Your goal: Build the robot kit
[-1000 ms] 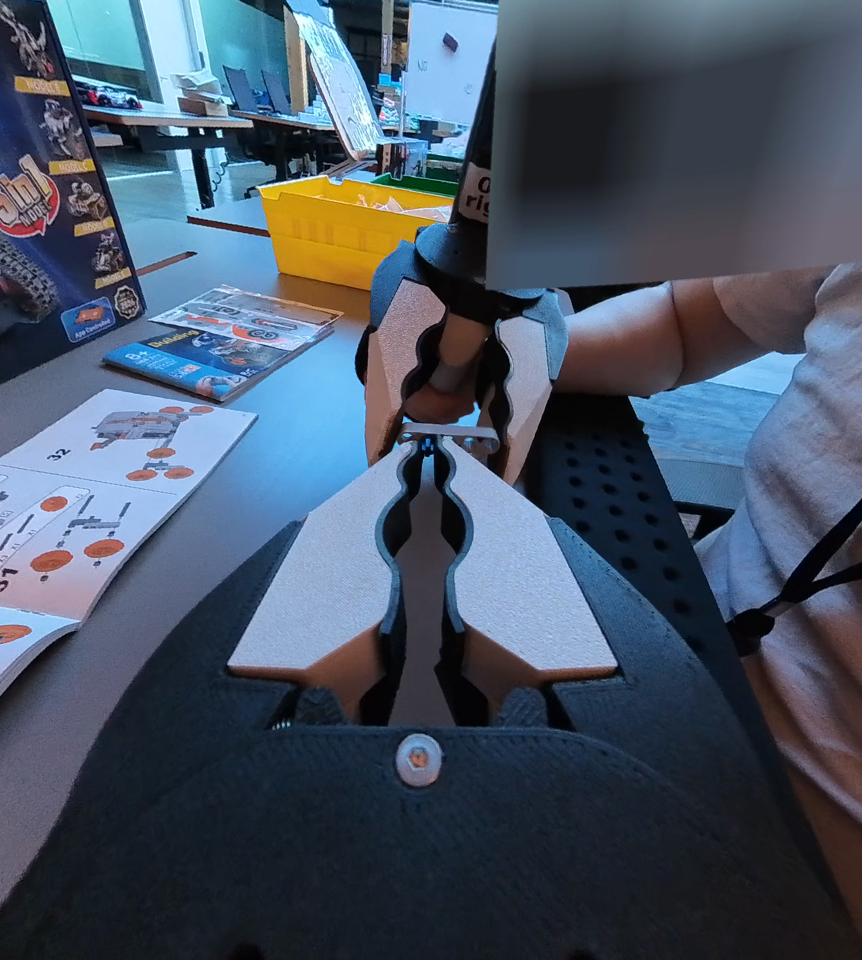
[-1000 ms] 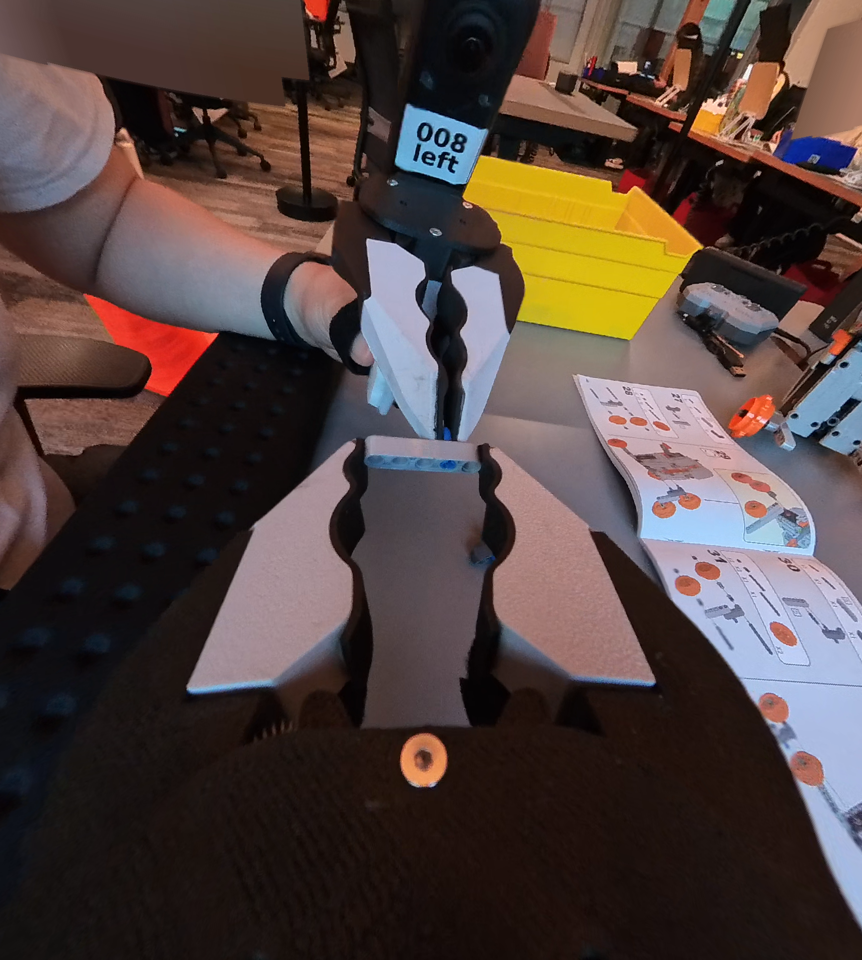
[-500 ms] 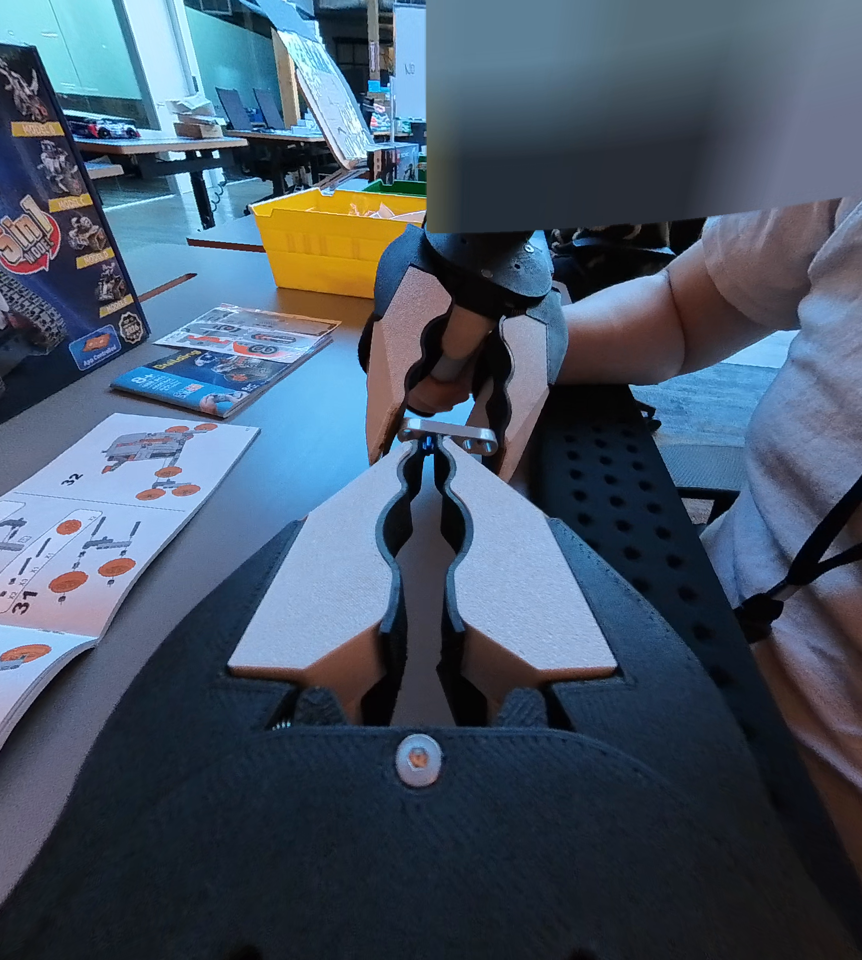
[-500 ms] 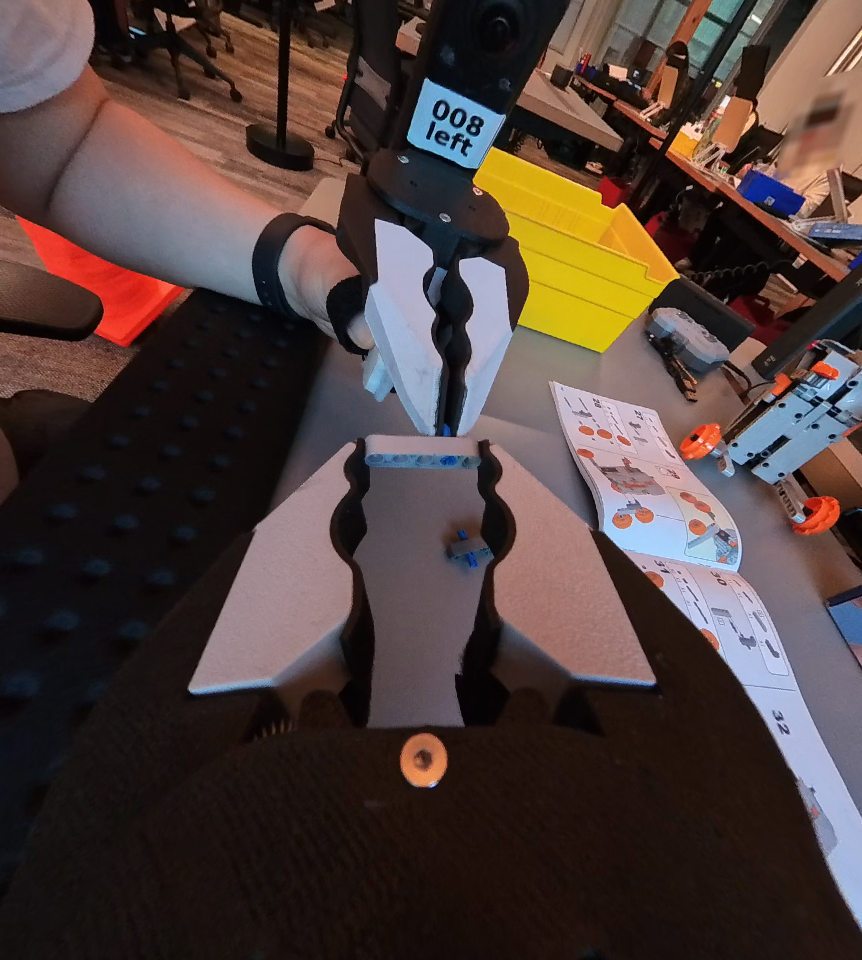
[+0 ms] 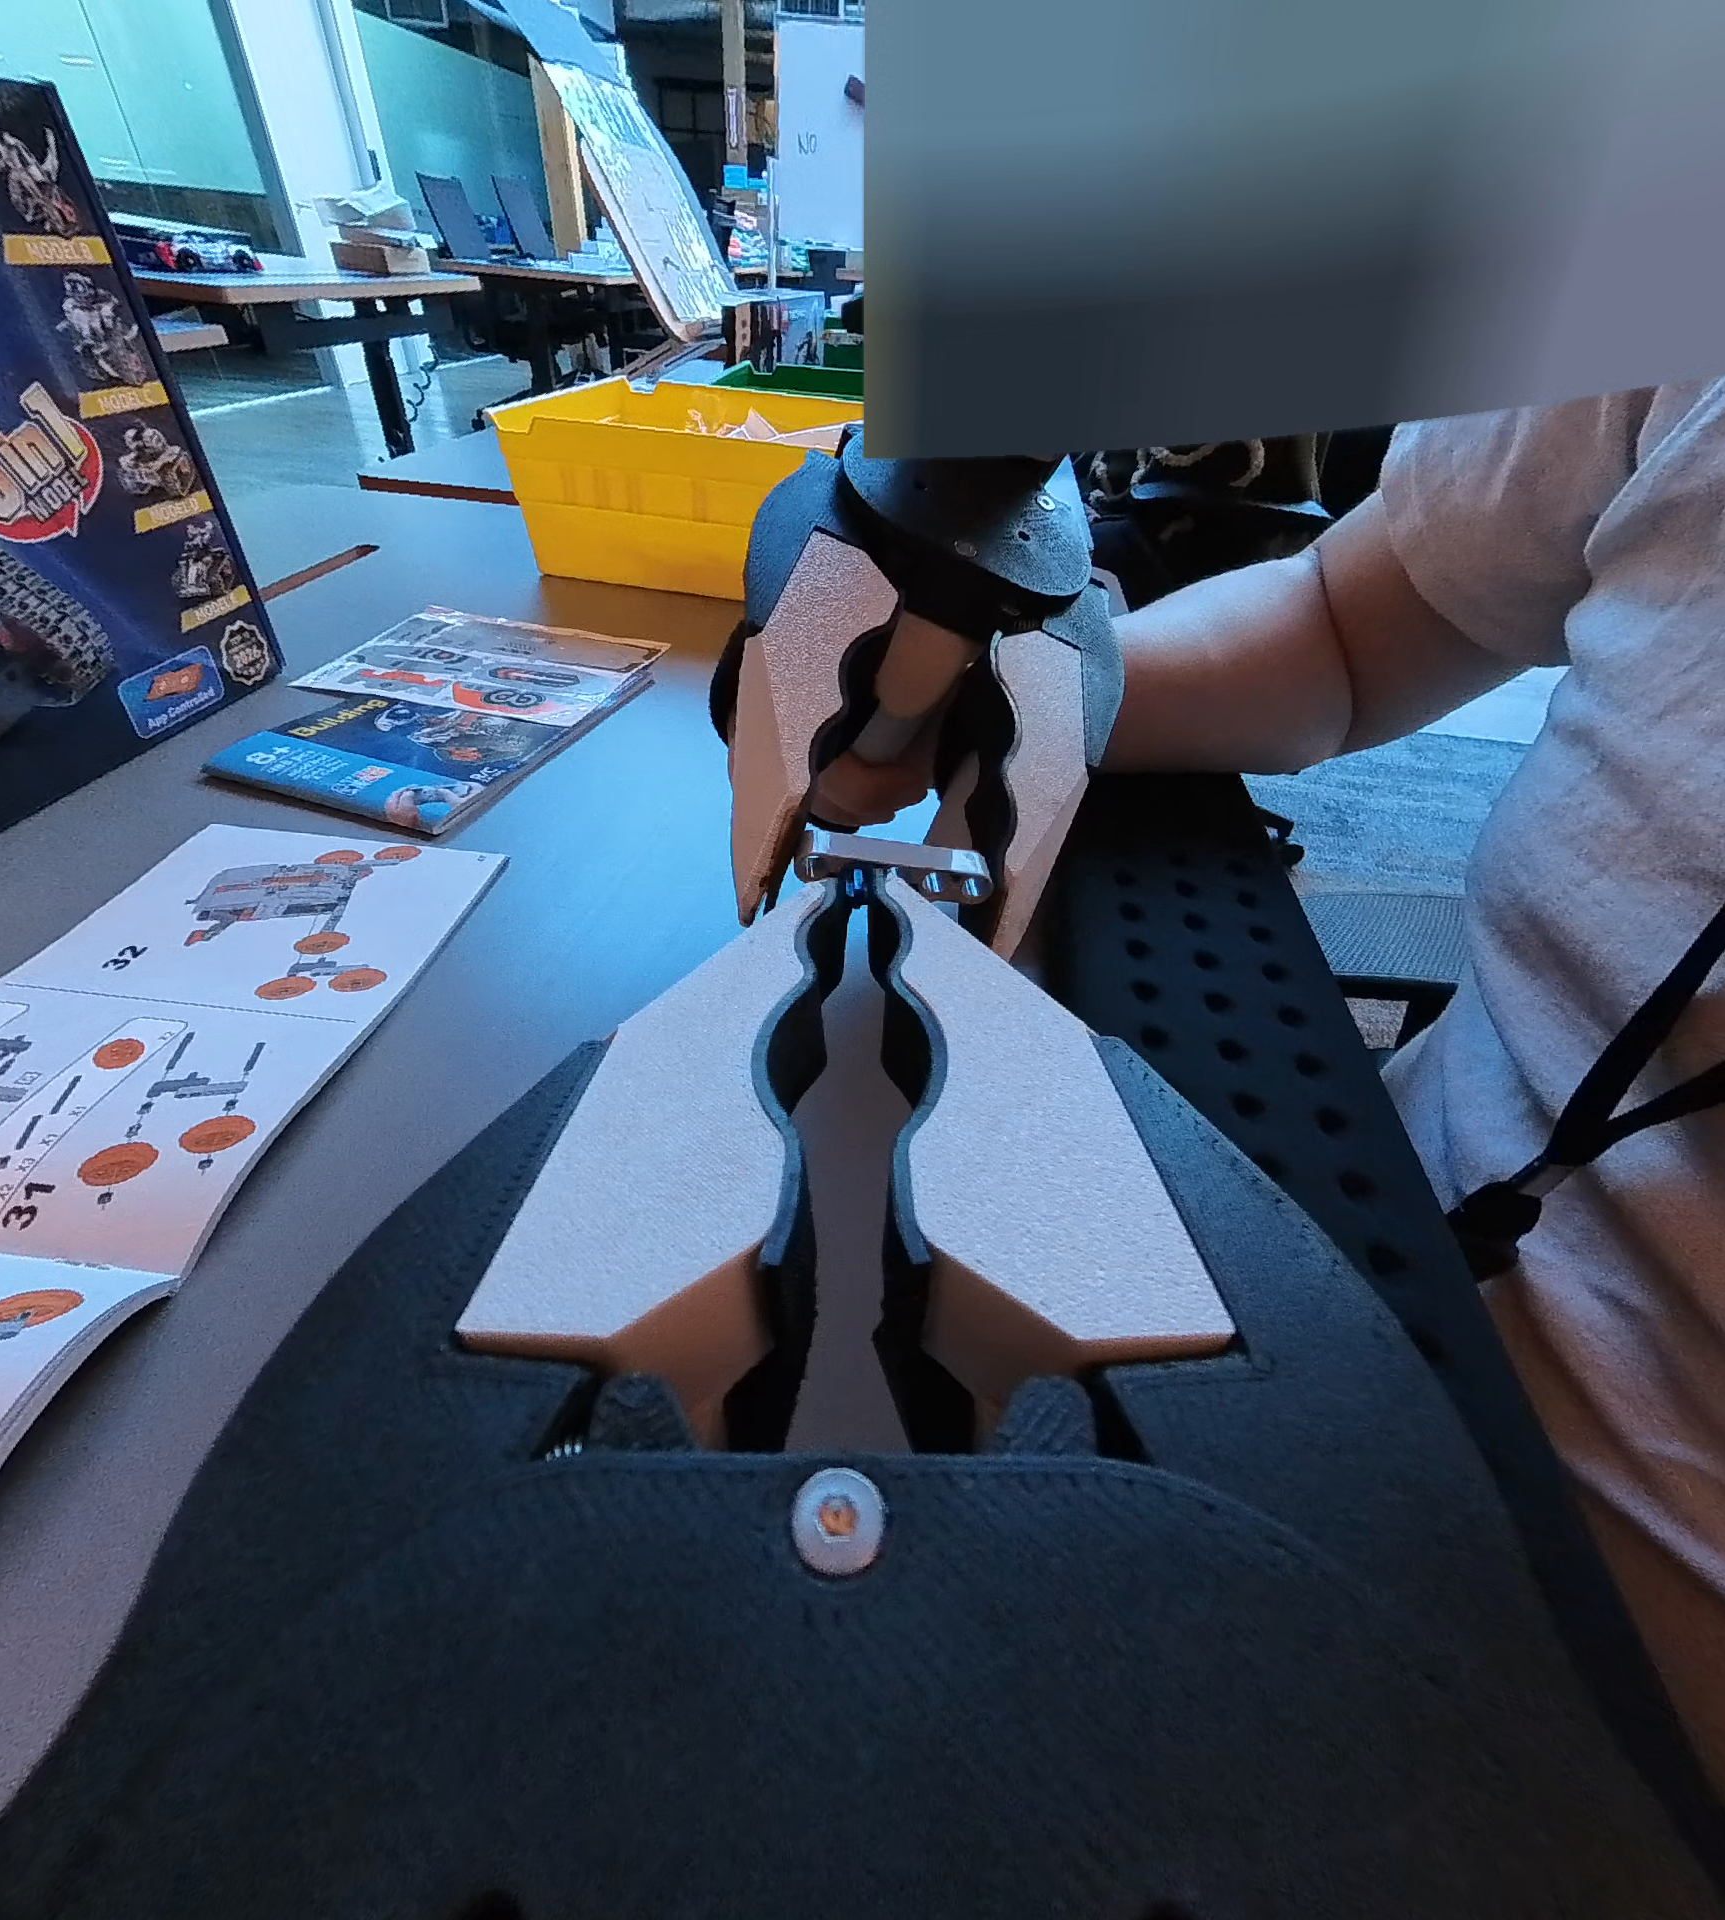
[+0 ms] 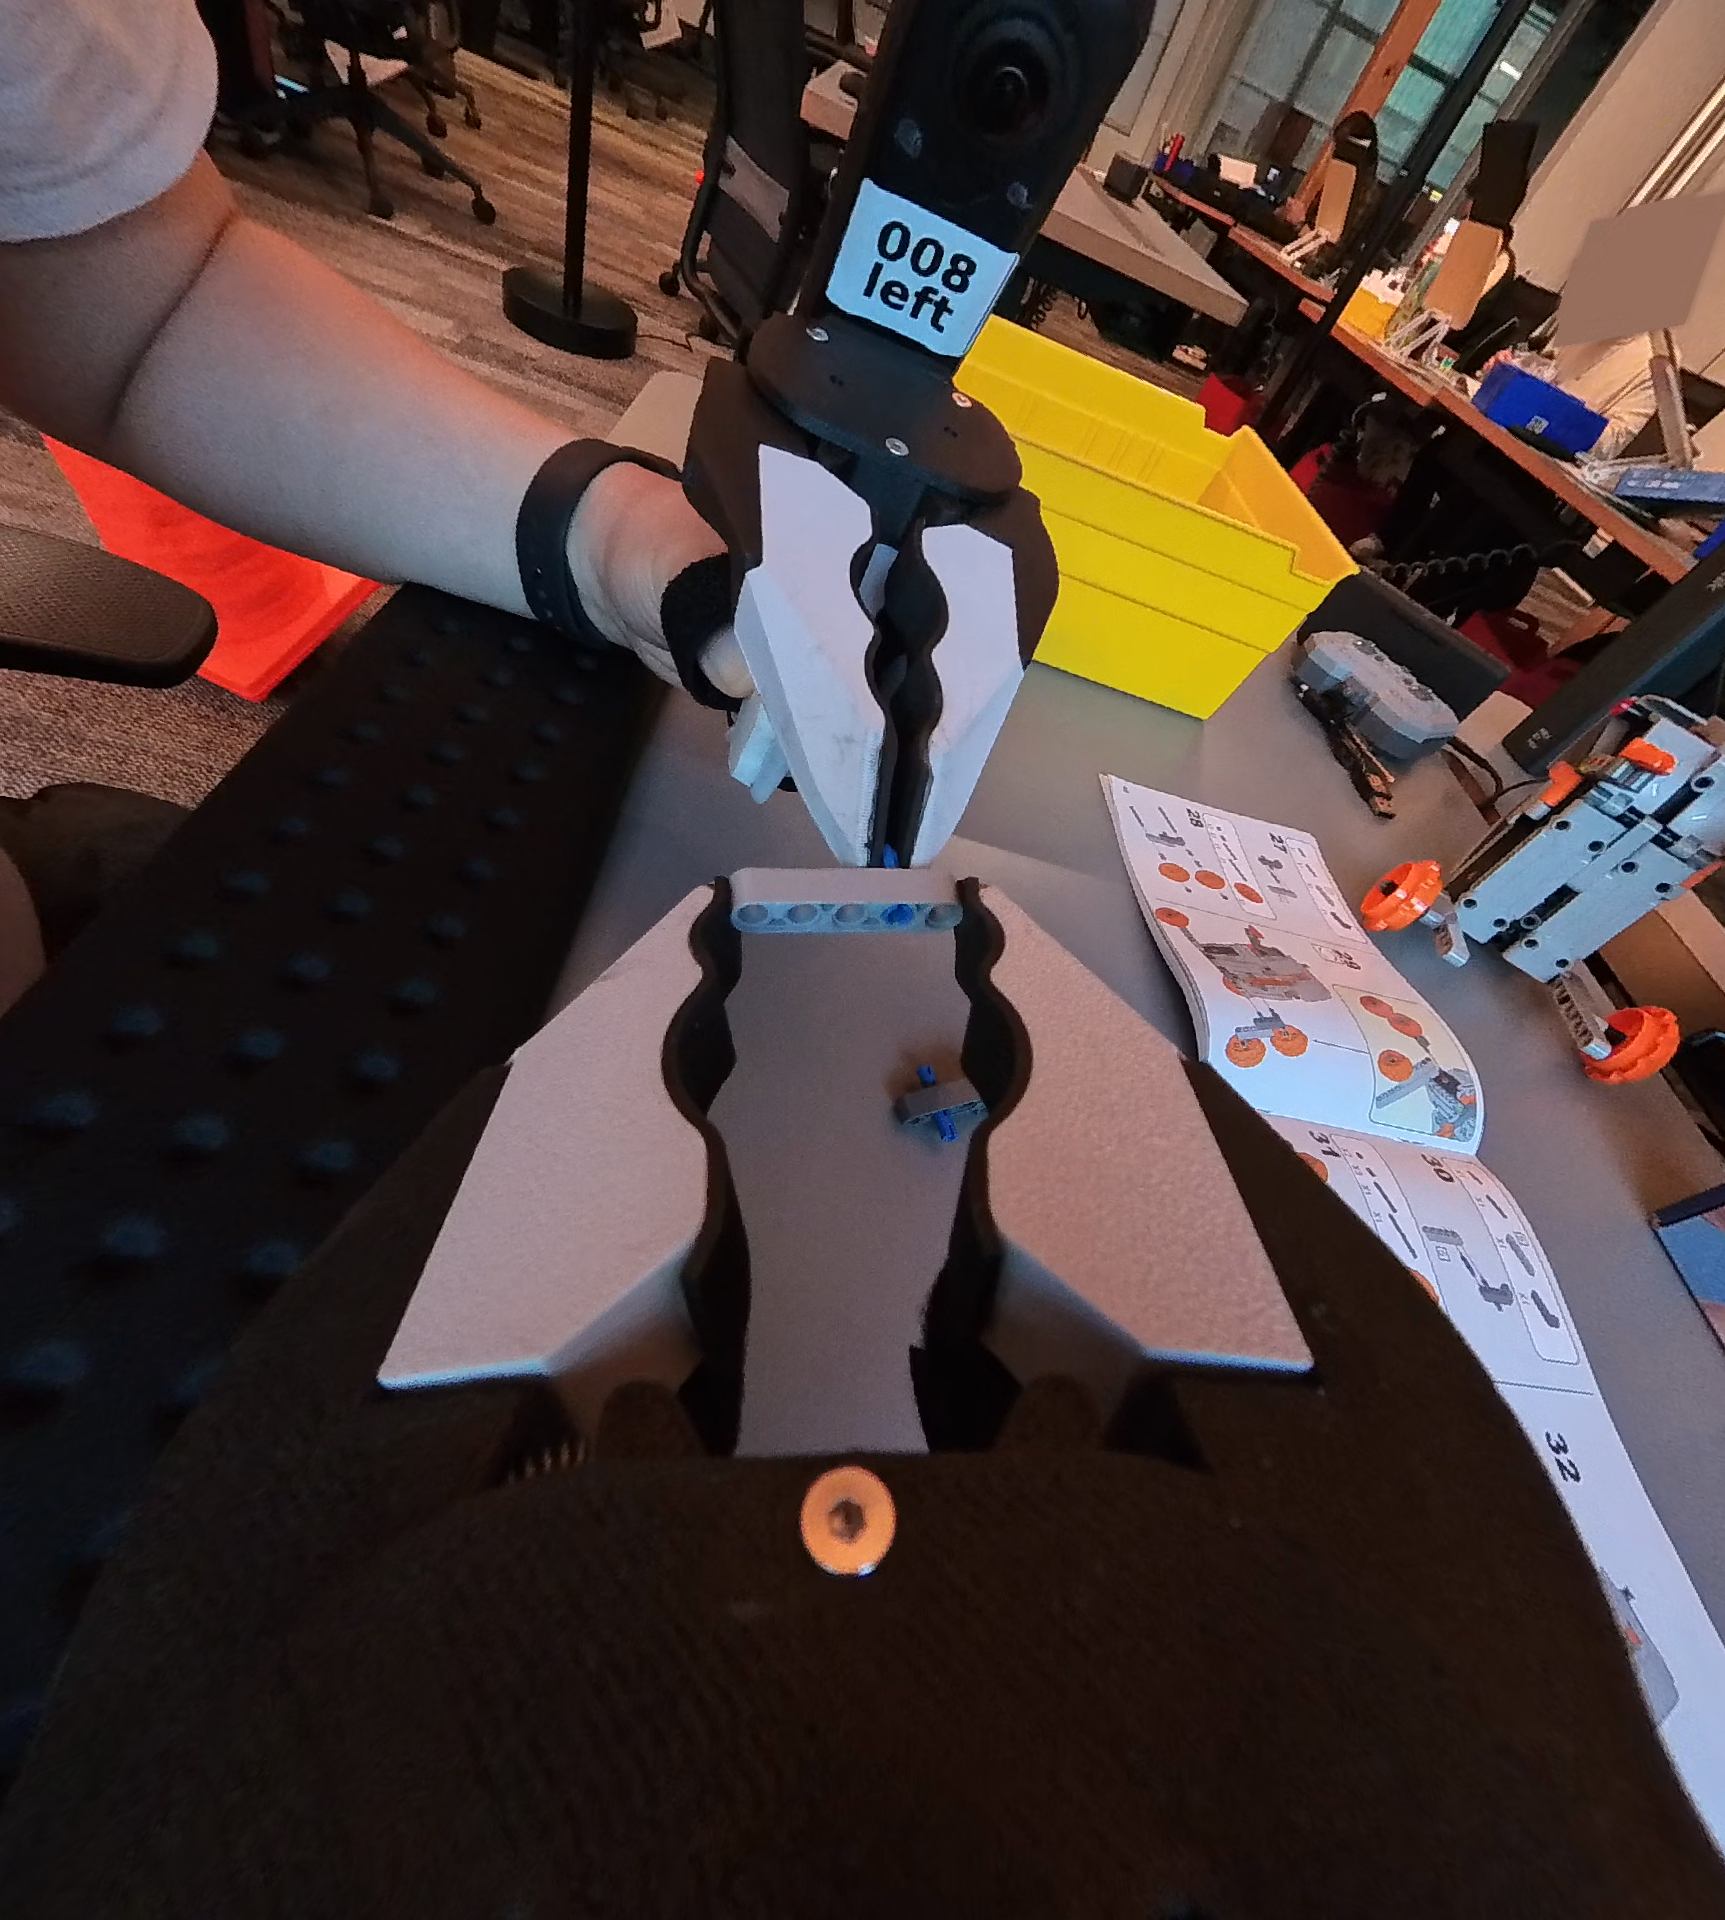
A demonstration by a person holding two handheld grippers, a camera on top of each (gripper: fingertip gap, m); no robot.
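While pin-to-beam, nearby: booklet (image 6: 1294,997), yellow bin (image 6: 1149,540).

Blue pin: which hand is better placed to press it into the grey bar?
Left, probably. The left tongs are shut on the blue pin, tip at a hole in the grey bar, which the right tongs clamp end to end.

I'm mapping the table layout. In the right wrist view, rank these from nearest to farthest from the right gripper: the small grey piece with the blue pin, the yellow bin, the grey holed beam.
1. Grey holed beam: clamped crosswise at the right gripper tips.
2. Small grey piece with blue pin: on the table below, by the right-hand finger.
3. Yellow bin: far back, behind the left gripper.
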